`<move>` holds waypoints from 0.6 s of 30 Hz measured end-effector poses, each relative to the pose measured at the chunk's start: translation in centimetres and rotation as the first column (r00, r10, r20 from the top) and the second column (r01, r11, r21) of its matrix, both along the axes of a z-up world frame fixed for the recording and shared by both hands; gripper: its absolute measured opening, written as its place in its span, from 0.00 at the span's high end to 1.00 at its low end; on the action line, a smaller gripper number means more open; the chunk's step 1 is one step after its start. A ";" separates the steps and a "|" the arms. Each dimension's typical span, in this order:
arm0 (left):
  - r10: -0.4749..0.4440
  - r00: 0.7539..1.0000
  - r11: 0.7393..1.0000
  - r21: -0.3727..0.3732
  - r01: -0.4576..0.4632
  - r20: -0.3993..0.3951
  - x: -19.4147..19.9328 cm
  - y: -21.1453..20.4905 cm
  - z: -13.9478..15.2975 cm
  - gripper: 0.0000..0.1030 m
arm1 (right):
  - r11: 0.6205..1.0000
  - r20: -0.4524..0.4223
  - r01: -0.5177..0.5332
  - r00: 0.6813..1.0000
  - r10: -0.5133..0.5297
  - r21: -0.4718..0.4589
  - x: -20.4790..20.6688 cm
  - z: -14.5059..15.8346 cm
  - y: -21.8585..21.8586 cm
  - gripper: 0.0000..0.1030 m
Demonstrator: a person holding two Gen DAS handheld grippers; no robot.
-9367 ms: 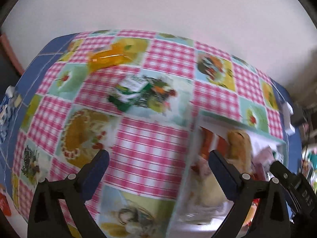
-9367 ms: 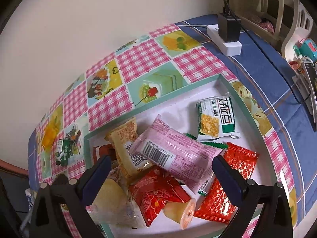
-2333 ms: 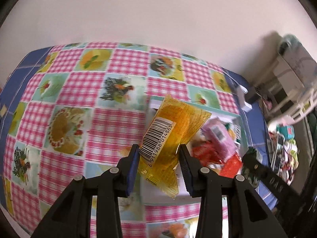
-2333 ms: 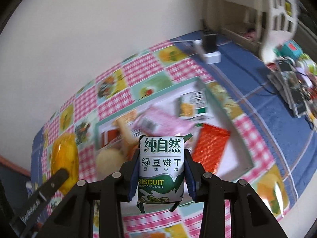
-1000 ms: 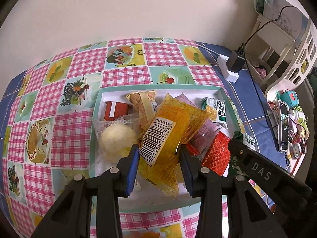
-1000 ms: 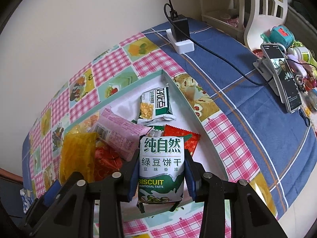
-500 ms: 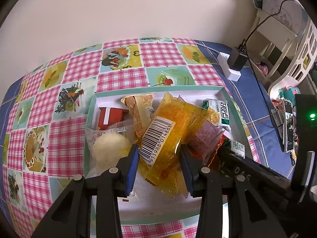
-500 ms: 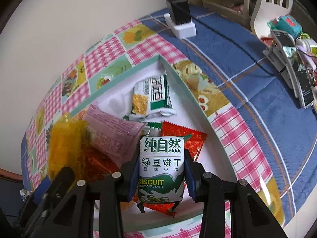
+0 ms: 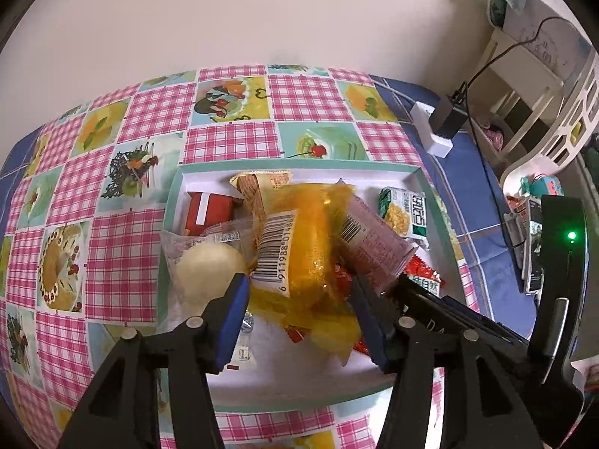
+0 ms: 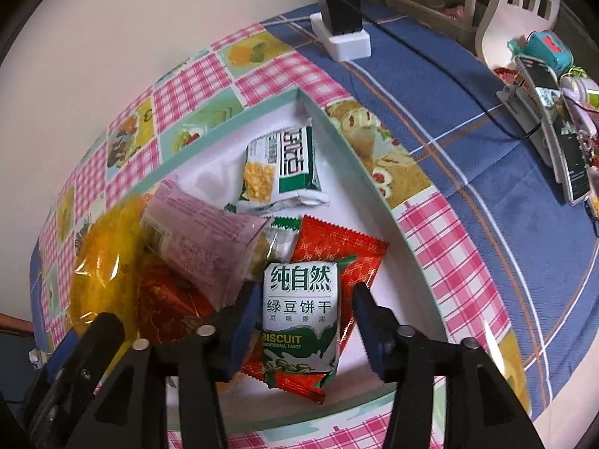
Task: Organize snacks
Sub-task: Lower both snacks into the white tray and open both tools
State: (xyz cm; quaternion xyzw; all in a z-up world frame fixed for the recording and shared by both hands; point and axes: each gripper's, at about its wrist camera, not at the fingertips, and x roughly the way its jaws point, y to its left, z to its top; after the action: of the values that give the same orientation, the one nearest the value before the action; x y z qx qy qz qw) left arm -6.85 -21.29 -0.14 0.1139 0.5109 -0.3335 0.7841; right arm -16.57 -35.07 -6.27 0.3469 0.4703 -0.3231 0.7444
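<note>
A white tray with a teal rim (image 9: 299,166) (image 10: 224,127) holds a pile of snacks. My left gripper (image 9: 299,288) hangs over it, jaws opening. The orange packet with a barcode (image 9: 299,250) lies on the pile between the fingers, clear of both pads. My right gripper (image 10: 303,293) is over the tray's near right part, jaws also opening. The green-and-white biscuit packet (image 10: 299,310) rests on a red packet (image 10: 337,250), with a gap to the right pad. A pink packet (image 9: 374,239) (image 10: 202,235) and a wrapped bun (image 9: 209,265) lie beside them.
A green corn-snack packet (image 10: 280,164) and a red box (image 9: 209,211) also lie in the tray. A white power strip with a black charger (image 10: 342,33) sits on the blue cloth behind. A phone on a stand (image 10: 558,142) and a white shelf (image 9: 543,112) are at the right.
Both grippers have gone from shut on their packets to spread apart. The orange packet has dropped onto the pile and the biscuit packet has settled on the red packet.
</note>
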 end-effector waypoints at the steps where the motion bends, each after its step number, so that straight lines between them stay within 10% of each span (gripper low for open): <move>1: 0.002 1.000 1.000 -0.006 -0.002 -0.003 0.0 0.1 0.2 0.44 | 1.000 0.005 0.000 1.000 0.000 -0.003 0.0 0.2 0.0 0.43; 18: 0.235 0.966 0.970 0.045 -0.241 0.105 3.1 5.9 3.0 0.28 | 0.994 0.105 0.003 0.994 0.009 -0.114 -1.2 5.9 1.7 0.41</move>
State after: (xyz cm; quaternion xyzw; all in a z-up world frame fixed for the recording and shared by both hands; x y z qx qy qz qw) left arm -3.77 -15.41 2.91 0.0908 0.4908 -0.2161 0.8391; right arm -17.78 -33.41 -0.36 0.3199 0.4115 -0.3295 0.7873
